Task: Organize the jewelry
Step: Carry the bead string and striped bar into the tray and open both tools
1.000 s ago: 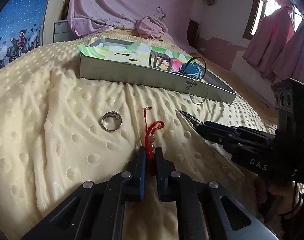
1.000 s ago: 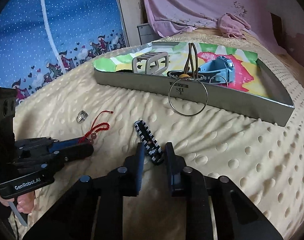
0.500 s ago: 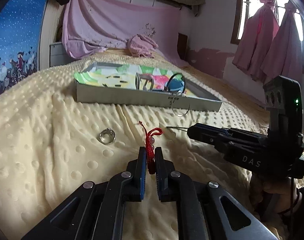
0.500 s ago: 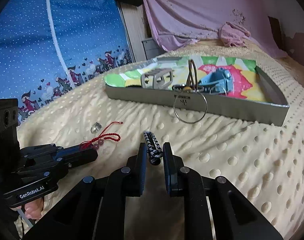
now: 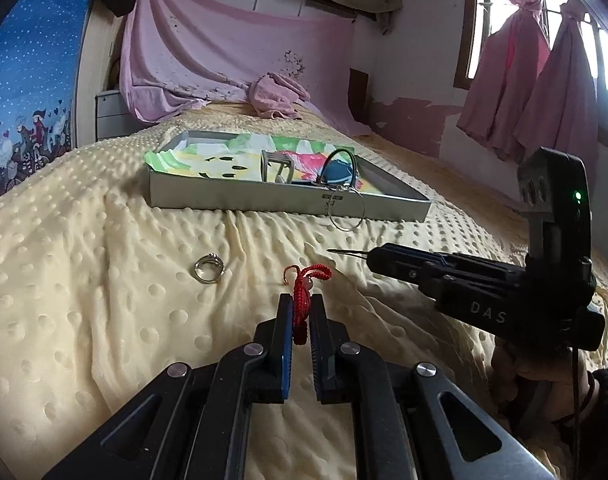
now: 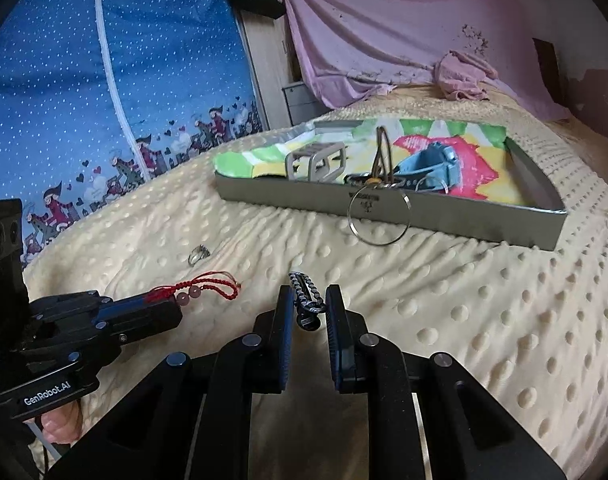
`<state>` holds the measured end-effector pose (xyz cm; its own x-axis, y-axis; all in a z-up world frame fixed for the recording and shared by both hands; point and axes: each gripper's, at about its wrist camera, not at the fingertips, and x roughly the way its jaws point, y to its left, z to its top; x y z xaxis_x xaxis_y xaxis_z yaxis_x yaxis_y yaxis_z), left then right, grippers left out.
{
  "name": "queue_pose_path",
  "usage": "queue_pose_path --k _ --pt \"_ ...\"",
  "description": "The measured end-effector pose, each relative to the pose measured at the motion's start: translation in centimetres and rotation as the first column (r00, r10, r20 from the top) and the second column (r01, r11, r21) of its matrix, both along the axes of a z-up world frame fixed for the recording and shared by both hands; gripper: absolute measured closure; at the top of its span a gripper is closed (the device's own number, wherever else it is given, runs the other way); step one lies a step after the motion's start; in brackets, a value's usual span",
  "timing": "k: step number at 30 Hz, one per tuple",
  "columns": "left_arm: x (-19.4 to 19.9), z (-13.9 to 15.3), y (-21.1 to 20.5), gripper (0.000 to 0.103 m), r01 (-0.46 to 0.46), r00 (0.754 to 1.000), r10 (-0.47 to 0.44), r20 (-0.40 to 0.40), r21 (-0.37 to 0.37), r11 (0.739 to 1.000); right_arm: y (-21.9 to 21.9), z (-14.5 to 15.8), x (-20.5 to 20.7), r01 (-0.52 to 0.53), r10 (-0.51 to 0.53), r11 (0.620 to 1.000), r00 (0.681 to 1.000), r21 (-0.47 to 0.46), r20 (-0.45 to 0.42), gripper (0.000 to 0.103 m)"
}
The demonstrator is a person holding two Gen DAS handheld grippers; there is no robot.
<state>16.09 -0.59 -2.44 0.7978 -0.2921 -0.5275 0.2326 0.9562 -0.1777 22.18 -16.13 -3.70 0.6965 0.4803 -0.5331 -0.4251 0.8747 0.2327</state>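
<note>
Two hand-held grippers are working side by side over a cream dotted blanket (image 5: 83,300) covering a bed. The left gripper (image 5: 301,312) is pinching a red cord bracelet (image 5: 304,292) between its narrowly closed fingers, the looped end with small pink beads sticking out past the tips and hanging clear of the blanket in the right wrist view (image 6: 199,290). The right gripper (image 6: 308,308) is gripping a black-and-white braided bracelet (image 6: 306,298), its fingers pressing in on both sides of the strand while the free end is jutting forward beyond them. A silver ring (image 5: 209,267) is lying on the blanket just left of the left gripper's tips, between the grippers and the tray. A shallow grey tray (image 6: 424,208) lined with brightly coloured paper is sitting farther back toward the head of the bed, and inside it are resting a grey open-frame holder (image 6: 316,160), a blue watch (image 6: 432,164) and an upright thin hoop (image 6: 384,148). A large wire hoop (image 6: 378,216) is hanging over the tray's near wall, its lower arc touching the blanket. A bunched pink cloth (image 5: 277,94) is lying at the far edge of the bed, under a pink sheet (image 6: 384,32) draped on the wall.
</note>
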Motion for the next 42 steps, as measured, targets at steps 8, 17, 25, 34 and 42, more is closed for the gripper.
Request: queue_pose_path --k 8,17,25,34,42 --pt "1.2 2.2 0.1 0.095 -0.056 0.997 0.056 0.051 0.000 0.998 -1.4 1.1 -0.7 0.049 -0.053 0.997 0.996 0.063 0.070 0.089" --pt "7.5 6.5 1.1 0.095 -0.142 0.981 0.149 0.122 -0.060 0.988 -5.3 4.1 1.4 0.191 -0.211 0.971 0.967 0.143 0.142 0.089" --pt "14.4 5.9 1.8 0.095 -0.176 0.983 0.179 0.036 -0.072 0.982 -6.3 4.5 7.2 0.268 -0.286 0.952 0.951 0.150 0.114 0.089" --pt "17.7 3.1 1.3 0.095 -0.177 0.982 0.175 -0.067 -0.033 0.984 -5.4 2.1 10.2 0.300 -0.303 0.948 0.953 0.107 0.016 0.089" --pt "18.0 1.7 1.2 0.095 -0.181 0.979 0.178 -0.097 -0.025 0.983 -4.2 0.5 11.2 0.285 -0.283 0.956 0.959 0.064 -0.030 0.089"
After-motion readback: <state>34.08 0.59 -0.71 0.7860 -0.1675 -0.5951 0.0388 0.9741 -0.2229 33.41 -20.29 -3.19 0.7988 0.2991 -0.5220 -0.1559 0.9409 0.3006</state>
